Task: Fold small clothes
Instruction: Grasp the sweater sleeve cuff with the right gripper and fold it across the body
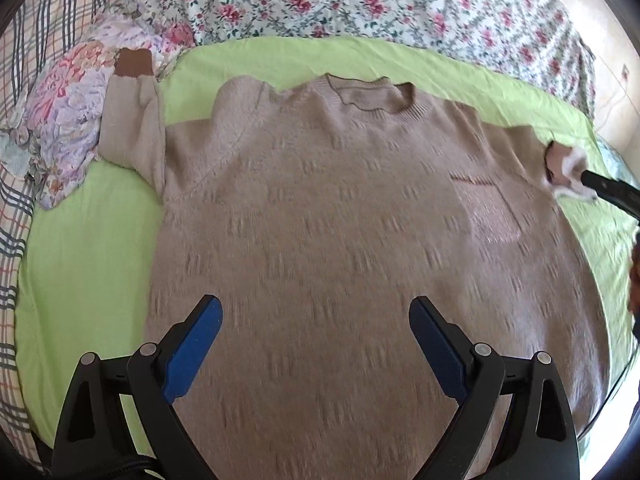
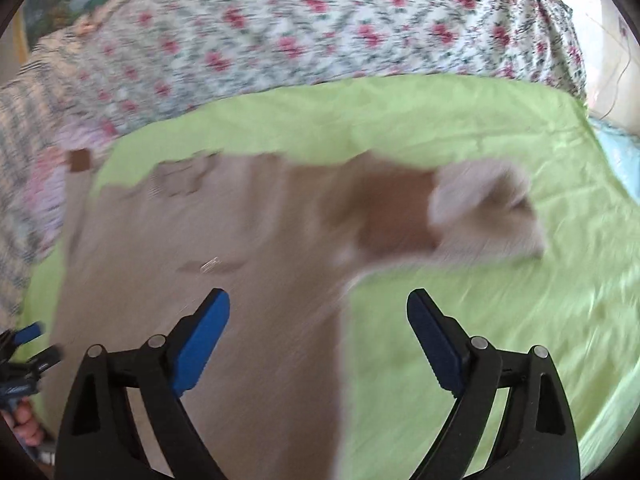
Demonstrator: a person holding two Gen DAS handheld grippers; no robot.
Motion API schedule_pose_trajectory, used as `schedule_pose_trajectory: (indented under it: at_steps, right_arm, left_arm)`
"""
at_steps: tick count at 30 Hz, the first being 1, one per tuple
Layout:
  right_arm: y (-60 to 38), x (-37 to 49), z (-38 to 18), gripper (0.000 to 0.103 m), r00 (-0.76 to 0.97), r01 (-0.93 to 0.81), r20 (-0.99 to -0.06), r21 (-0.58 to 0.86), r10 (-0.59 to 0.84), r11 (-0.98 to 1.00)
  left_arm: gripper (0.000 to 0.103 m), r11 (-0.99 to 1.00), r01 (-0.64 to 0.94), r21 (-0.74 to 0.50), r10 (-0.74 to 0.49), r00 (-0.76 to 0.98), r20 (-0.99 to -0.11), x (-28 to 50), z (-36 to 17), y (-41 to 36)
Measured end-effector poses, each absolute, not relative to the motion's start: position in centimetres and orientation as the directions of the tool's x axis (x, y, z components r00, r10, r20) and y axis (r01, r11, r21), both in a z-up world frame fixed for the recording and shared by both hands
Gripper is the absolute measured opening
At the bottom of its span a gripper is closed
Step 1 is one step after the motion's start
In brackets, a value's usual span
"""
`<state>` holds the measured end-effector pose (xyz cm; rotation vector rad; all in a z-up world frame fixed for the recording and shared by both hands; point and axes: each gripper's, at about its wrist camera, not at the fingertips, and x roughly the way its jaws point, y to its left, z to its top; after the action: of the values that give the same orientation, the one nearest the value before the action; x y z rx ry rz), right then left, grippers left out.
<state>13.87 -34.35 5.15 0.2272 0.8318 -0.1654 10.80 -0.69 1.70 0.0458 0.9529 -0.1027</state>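
**Camera placement: two wrist views over the bed**

Left wrist view: close above the sweater point(image 1: 320, 208), looking steeply down and forward between its own fingers point(image 1: 192, 352), neckline at upper centre. Right wrist view: likewise angled down, blurred, sweater at left of frame. Both share the green sheet point(image 2: 460, 128) and floral quilt point(image 1: 360, 0) across the top.
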Motion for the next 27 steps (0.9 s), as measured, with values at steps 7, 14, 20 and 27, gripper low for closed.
schedule_pose_trajectory:
  at_steps: [7,14,20,27]
  right_arm:
    - [-37.7,20.9,1.9,0.087,0.572,0.234,-0.811,0.02,-0.121,0.972]
    - [-39.1,19.0,2.1,0.011,0.63,0.286,-0.776,0.184,-0.04,0.94]
    - [-29.8,20.0,4.8,0.01,0.658,0.042,-0.695,0.417,0.289,0.908]
    - [-13.5,24.5,3.9,0.01,0.508,-0.186,-0.647,0.562,0.568,0.806]
  left_arm:
    - [0.095,0.996,0.087,-0.03,-0.073,0.537,-0.841,11.9,0.3,-1.1]
    - [0.095,0.994,0.1,-0.038,-0.084,0.509,-0.857,11.9,-0.8,-1.3]
    - [0.095,0.992,0.096,-0.079,-0.117,0.521,-0.846,11.9,-0.4,-0.5]
    - [0.095,0.977,0.115,-0.178,-0.212,0.547,-0.81,12.0,0.5,2.3]
